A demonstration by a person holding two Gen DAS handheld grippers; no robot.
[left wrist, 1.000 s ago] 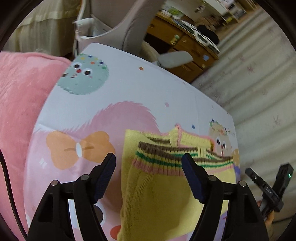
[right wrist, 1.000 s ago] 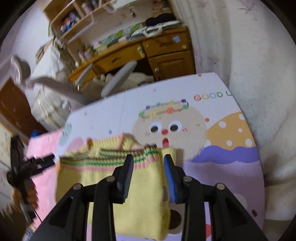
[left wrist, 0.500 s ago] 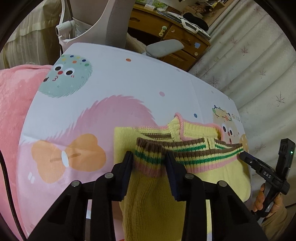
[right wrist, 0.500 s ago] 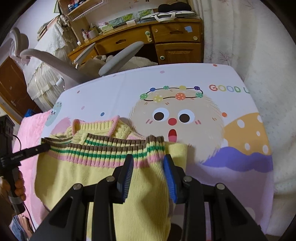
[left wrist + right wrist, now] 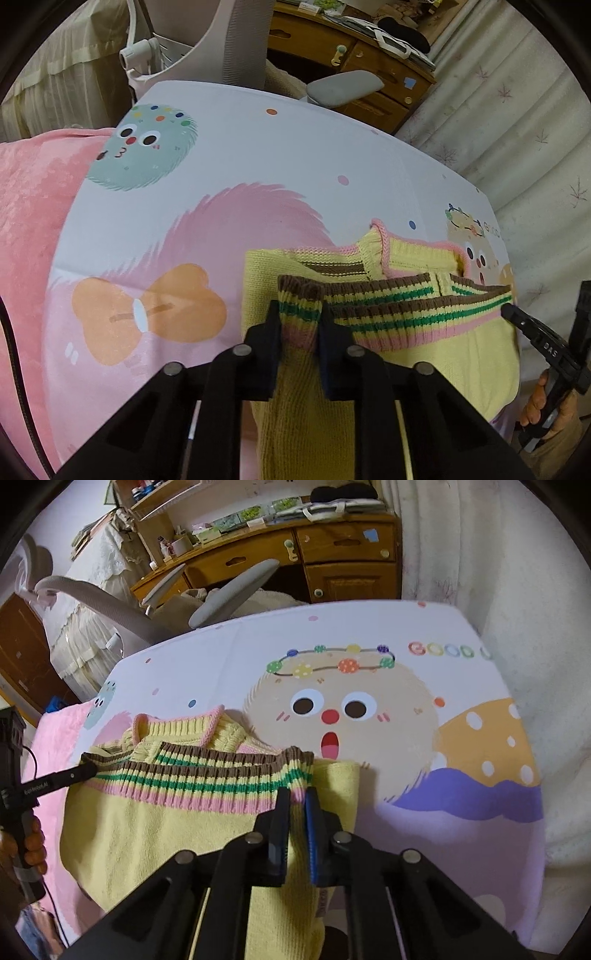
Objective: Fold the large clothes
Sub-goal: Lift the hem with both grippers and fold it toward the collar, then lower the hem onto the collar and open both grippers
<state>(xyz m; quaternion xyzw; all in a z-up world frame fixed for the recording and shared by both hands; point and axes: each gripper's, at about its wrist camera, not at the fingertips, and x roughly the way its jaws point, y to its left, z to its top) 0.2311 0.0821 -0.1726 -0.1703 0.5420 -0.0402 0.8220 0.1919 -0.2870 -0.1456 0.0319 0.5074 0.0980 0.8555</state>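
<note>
A yellow knit sweater [image 5: 436, 365] with a brown, green and pink striped hem lies on a cartoon-print table cover [image 5: 229, 155]. My left gripper [image 5: 300, 314] is shut on the left corner of the striped hem. My right gripper [image 5: 297, 794] is shut on the right corner of the hem [image 5: 207, 775]. The hem is lifted and stretched between them over the pink-edged collar [image 5: 177, 723]. The sweater also shows in the right wrist view [image 5: 155, 834]. The right gripper appears at the right edge of the left wrist view [image 5: 543, 343].
A pink blanket [image 5: 33, 229] lies at the table's left. A grey office chair [image 5: 229, 590] and a wooden desk [image 5: 332, 561] stand beyond the far edge. White curtains [image 5: 517, 110] hang along the right side.
My left gripper was open around the hem a second ago and has shut on it. Both grippers have lifted the hem and carried it toward the collar.
</note>
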